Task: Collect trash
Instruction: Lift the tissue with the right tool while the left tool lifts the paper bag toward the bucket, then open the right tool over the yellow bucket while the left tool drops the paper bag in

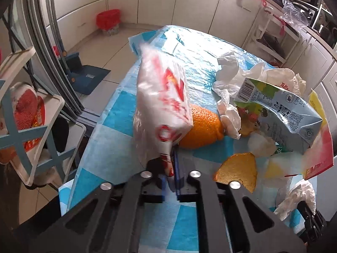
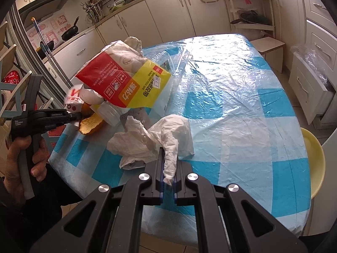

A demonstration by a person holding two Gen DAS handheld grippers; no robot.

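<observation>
Both hand-held grippers are pinching soft trash over the checked worktop (image 2: 242,97).

The left hand-held gripper (image 1: 169,164), pointing steeply down, is pinching a corner of a white-and-red plastic bag (image 1: 162,97) beside the orange (image 1: 202,126): light, limp, slippery, best gripped at a bunched edge. The right hand-held gripper (image 2: 168,177), angled down, is clamping a crumpled tissue (image 2: 160,143) lying on the worktop, feather-light and easily torn.

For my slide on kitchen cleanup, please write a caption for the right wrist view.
Right gripper pinches a tissue above the checked table, trash pile behind.
</observation>
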